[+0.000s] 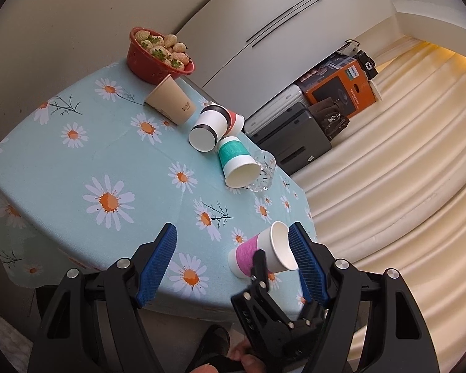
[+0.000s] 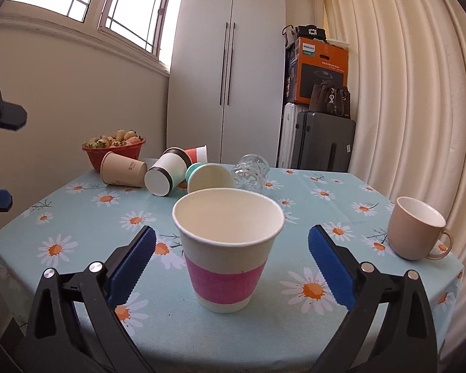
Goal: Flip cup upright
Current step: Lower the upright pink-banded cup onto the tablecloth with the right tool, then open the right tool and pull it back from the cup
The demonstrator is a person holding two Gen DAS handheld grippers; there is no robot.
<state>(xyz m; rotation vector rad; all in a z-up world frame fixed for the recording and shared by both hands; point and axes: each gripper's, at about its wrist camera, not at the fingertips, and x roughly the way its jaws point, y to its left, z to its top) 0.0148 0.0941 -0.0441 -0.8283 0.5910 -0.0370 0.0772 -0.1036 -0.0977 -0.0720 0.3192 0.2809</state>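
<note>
Pink-banded cup (image 2: 227, 248) stands upright on the tabletop (image 2: 77, 236) near its front edge, mouth up, its base on the daisy-print cloth. It sits between the blue pads of the right gripper (image 2: 231, 259), whose jaws are spread wide with clear space on both sides of the cup; neither pad touches it and the gripper holds nothing. In the left wrist view the same cup (image 1: 261, 253) appears at the table's edge with part of the right gripper's black frame in front of it. The left gripper (image 1: 233, 245) hovers above the front edge, jaws also wide apart and empty, one pad close beside the cup's rim; whether it touches cannot be told.

Toward the far side of the tabletop, several cups lie on their sides in a loose cluster: a tan cup (image 2: 122, 169), a black-banded cup (image 2: 167, 175), a red cup (image 2: 198, 154) behind it, and a teal cup (image 2: 209, 178) with its mouth facing forward. A clear glass (image 2: 251, 172) lies tipped just beside the teal cup. A red bowl (image 2: 93, 155) heaped with pale strawberries (image 2: 118, 138) sits at the far left corner, just behind the tan cup. A beige mug (image 2: 414, 228) stands upright near the right edge, well apart from the rest.
</note>
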